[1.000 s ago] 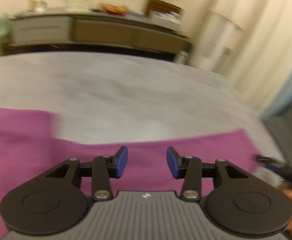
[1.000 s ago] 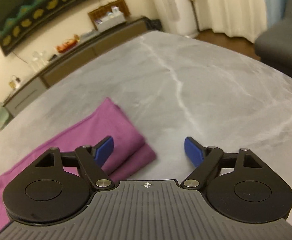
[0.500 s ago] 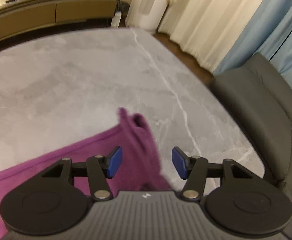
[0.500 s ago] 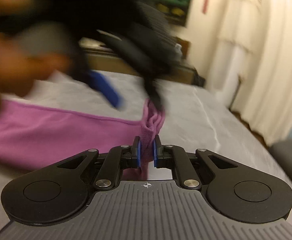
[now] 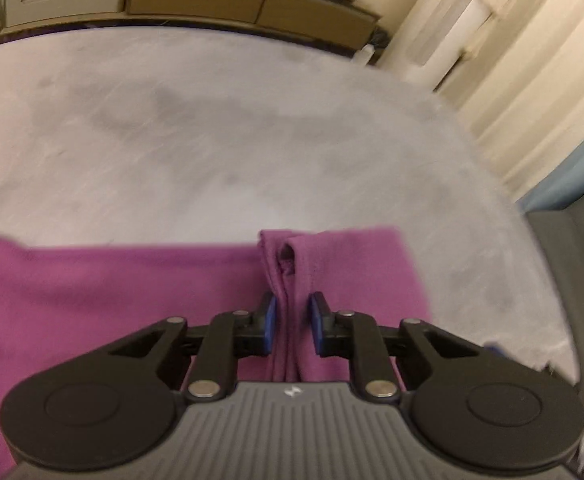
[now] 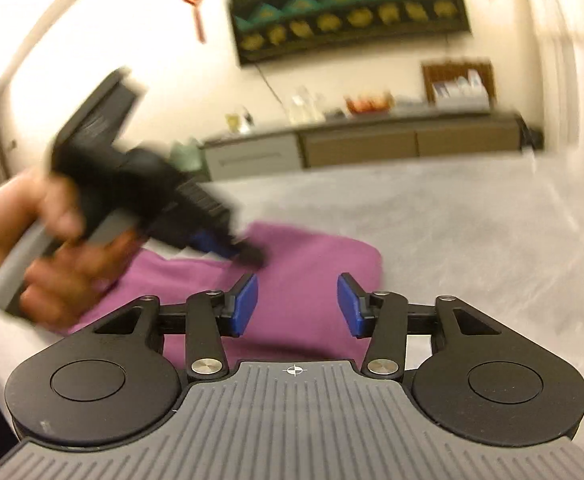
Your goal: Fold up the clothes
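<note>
A purple garment (image 5: 132,288) lies folded on the grey marble table (image 5: 232,140). My left gripper (image 5: 292,326) has a bunched ridge of the purple cloth between its blue pads, which stand close on either side of it. In the right wrist view the garment (image 6: 311,264) lies ahead with a folded right edge. My right gripper (image 6: 297,306) is open and empty just above the cloth. The left gripper, held in a hand, also shows in the right wrist view (image 6: 236,248), blurred, its tips down at the cloth.
A long sideboard (image 6: 371,144) with bottles and boxes stands against the far wall under a dark picture (image 6: 347,8). Cream curtains (image 5: 511,60) hang at the right. A grey sofa (image 5: 579,280) stands beside the table's right edge.
My right gripper has let go of the cloth edge and opened. My left gripper has closed in on a ridge of the purple cloth. Both grippers have swung round.
</note>
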`<state>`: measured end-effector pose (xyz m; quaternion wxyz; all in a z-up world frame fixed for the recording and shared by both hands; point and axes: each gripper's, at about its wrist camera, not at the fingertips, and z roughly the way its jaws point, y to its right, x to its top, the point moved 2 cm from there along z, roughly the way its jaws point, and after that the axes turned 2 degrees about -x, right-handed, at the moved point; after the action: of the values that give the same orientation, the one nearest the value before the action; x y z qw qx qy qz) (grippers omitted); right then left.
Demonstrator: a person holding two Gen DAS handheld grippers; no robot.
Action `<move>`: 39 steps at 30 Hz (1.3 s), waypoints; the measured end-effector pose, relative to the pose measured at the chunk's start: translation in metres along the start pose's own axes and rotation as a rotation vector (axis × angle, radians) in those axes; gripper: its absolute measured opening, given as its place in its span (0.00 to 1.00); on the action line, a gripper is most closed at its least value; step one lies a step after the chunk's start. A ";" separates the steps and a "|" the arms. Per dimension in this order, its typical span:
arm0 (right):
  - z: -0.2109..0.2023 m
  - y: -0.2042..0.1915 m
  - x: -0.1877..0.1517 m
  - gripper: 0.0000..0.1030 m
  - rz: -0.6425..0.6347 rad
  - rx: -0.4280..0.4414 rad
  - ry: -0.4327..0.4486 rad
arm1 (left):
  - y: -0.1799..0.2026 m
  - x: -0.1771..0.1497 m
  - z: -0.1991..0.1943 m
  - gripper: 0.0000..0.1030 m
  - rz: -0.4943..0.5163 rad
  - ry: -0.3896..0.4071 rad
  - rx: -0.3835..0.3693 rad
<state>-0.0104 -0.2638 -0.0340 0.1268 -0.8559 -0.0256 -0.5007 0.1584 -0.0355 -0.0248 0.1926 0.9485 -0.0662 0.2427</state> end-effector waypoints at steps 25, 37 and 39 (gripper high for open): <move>0.019 -0.034 0.000 0.15 -0.151 -0.085 0.042 | 0.100 0.013 -0.006 0.64 0.357 0.001 0.001; 0.013 -0.053 0.006 0.59 -0.082 0.166 0.109 | -0.055 0.005 -0.085 0.15 0.029 0.108 0.041; 0.027 -0.059 0.005 0.58 -0.068 0.181 0.064 | -0.079 -0.001 -0.078 0.18 0.012 0.063 0.073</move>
<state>0.0052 -0.2004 -0.0307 0.1872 -0.8233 -0.0954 -0.5272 0.1411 0.0682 0.0116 0.1585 0.9463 -0.0566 0.2759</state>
